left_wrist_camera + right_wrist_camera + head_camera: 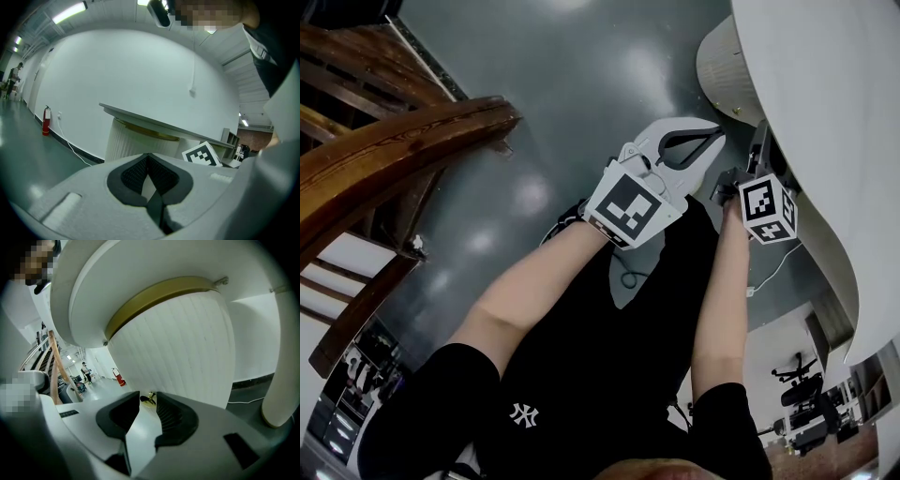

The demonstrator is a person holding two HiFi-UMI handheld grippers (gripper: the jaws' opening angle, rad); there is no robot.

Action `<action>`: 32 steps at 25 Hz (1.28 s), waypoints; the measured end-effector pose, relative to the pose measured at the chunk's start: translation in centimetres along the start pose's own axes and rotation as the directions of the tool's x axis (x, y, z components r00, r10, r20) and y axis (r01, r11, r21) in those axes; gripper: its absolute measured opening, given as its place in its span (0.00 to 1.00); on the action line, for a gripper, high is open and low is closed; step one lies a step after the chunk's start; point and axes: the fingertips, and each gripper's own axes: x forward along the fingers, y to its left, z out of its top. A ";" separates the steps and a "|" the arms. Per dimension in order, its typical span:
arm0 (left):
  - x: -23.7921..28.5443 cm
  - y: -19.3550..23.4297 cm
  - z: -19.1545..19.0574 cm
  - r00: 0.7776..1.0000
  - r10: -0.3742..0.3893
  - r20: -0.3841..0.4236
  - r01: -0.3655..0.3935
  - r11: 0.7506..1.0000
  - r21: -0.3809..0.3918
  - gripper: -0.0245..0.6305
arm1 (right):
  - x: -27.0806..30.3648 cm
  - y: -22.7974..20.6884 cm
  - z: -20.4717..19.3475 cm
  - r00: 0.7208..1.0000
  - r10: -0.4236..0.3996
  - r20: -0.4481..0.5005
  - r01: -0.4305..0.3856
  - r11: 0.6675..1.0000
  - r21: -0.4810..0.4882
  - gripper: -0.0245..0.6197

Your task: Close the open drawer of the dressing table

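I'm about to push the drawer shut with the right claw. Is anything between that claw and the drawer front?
Nothing visible does. The right claw, jaws apart, faces the fluted drawer front directly; only the drawer's own gold knob shows between its tips.

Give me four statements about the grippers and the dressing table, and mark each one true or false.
1. The left gripper has its jaws together, with nothing between them. True.
2. The right gripper has its jaws pressed together. False: they stand apart, with a small brass knob at their tips.
3. The dressing table front is fluted white under a gold band. True.
4. The fire extinguisher is held in a gripper. False: it stands on the floor by the wall.
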 end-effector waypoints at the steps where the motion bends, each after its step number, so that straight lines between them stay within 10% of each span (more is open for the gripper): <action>1: -0.2 -0.1 0.1 1.000 0.001 -0.001 -0.001 1.000 -0.002 0.05 | -0.2 0.1 0.1 1.000 -0.004 0.000 0.004 1.000 -0.005 0.22; 14: -4.1 -2.1 2.9 0.999 -0.012 -0.051 0.012 1.000 -0.003 0.05 | -6.9 3.9 -0.5 0.998 0.009 -0.055 -0.010 1.000 -0.006 0.15; 32: -11.1 -9.2 14.2 0.995 -0.061 -0.079 0.060 0.998 -0.006 0.05 | -19.7 15.9 12.6 0.985 0.171 0.011 -0.171 0.984 -0.051 0.07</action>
